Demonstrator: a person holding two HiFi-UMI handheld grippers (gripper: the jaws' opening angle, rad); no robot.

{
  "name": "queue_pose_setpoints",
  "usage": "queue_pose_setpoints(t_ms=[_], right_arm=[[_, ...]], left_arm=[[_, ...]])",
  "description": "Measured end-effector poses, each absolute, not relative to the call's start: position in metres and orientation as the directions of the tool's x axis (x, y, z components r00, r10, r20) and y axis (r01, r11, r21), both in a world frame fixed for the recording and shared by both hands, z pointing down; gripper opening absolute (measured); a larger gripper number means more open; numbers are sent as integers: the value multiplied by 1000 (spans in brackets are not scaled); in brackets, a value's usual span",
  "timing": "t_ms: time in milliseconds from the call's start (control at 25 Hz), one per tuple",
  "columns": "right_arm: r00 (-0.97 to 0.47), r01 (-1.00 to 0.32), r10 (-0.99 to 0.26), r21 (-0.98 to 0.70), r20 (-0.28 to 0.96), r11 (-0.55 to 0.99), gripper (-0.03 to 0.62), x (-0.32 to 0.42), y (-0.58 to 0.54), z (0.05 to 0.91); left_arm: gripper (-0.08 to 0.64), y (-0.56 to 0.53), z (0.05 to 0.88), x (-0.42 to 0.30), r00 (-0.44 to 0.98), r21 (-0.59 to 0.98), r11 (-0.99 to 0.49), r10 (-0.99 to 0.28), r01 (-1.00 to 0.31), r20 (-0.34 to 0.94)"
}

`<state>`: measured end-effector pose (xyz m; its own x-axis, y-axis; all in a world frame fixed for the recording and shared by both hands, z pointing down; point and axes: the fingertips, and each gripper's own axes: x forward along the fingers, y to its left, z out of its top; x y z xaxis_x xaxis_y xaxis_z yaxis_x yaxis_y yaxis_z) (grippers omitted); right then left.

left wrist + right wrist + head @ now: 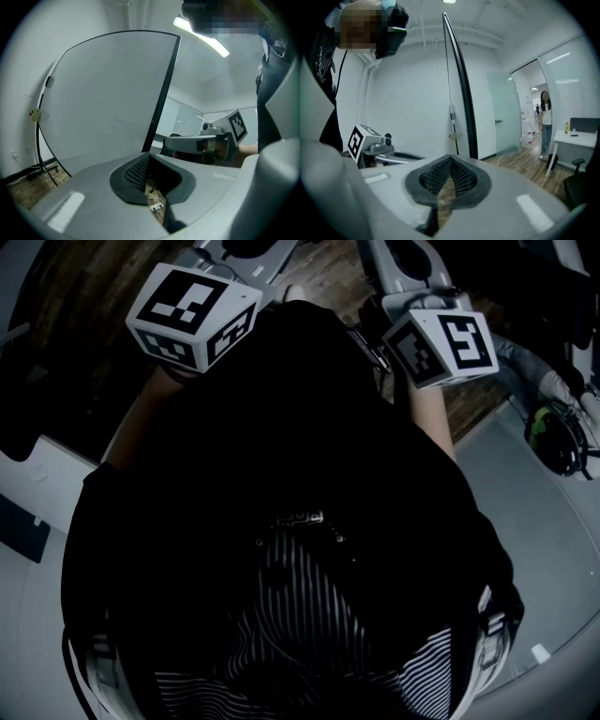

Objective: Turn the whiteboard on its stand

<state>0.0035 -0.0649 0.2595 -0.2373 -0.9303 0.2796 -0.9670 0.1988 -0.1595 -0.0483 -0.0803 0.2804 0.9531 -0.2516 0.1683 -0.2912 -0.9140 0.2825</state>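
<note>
In the left gripper view the whiteboard (pixel 108 98) fills the left half: a big white panel with a black frame edge (pixel 161 93) that drops down behind my jaw tips. My left gripper (pixel 149 155) is shut; only floor and a cable show through the gap behind its tips. The right gripper view looks at the whiteboard edge (pixel 458 84) edge-on, passing just right of the tips. My right gripper (pixel 450 158) is shut with nothing between its pads. Both are held up side by side; their marker cubes, left (pixel 192 315) and right (pixel 441 343), top the head view.
The stand's curved black leg (pixel 40 136) and foot (pixel 47 166) rest on wood floor at the left. A person (pixel 546 124) stands in the doorway at the right, near a white desk (pixel 576 138) and a dark chair (pixel 576 187). My dark-clothed body fills the head view.
</note>
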Motion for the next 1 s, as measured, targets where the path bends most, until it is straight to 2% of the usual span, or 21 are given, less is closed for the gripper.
queue_pose_setpoints(t_ms=[320,600,800,1000], right_arm=[[-286,-957,-919,-125,270,261,26,39,-79,245],[-312,-949,-906,-141,285,282,102,67,-85,250],[-327,-943,-898,-168,295,289,181,76,-104,258],[-372,-927,-867,-178,332,329,212,95,-104,268]], left_arm=[[-3,-83,274,-25,943,285,-904,-274,-319,187],[-3,-89,265,6,934,275,-896,-305,-347,185],[-3,-102,264,11,919,271,-882,-343,-386,193],[-3,-94,269,34,897,302,-849,-377,-434,230]])
